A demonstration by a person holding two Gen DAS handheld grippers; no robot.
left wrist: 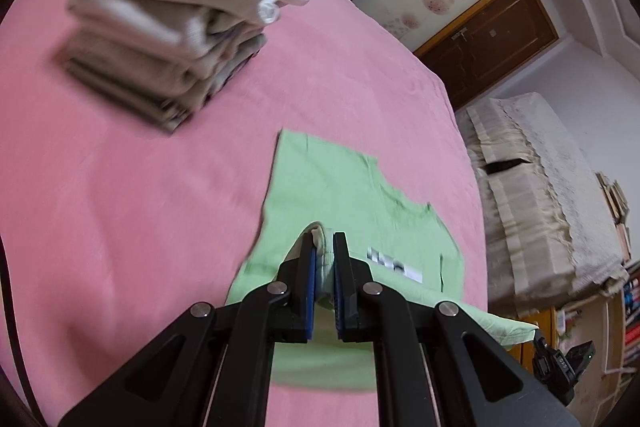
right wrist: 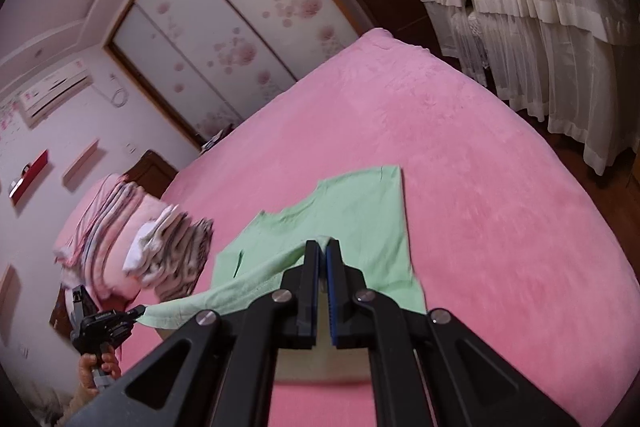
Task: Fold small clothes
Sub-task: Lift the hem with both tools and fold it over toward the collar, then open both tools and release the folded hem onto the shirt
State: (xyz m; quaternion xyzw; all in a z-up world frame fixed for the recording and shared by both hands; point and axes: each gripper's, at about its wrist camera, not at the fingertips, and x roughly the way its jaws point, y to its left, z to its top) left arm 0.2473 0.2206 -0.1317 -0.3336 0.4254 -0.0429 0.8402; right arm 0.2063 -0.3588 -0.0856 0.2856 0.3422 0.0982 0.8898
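Note:
A light green T-shirt (left wrist: 340, 187) lies partly on the pink bed, its near edge lifted. My left gripper (left wrist: 324, 247) is shut on a bunched corner of that edge. My right gripper (right wrist: 323, 251) is shut on the other corner of the green T-shirt (right wrist: 352, 211). The held hem stretches between the two grippers above the bed. The right gripper also shows at the left wrist view's lower right (left wrist: 560, 363), and the left gripper at the right wrist view's lower left (right wrist: 108, 323). The far part with neckline and sleeve rests flat.
A stack of folded clothes (left wrist: 168, 27) sits on the pink bed (left wrist: 120, 207) to the far left; it also shows in the right wrist view (right wrist: 168, 259). A covered sofa (left wrist: 532, 219), wardrobe doors (right wrist: 224, 39) and cream curtains (right wrist: 540, 27) surround the bed.

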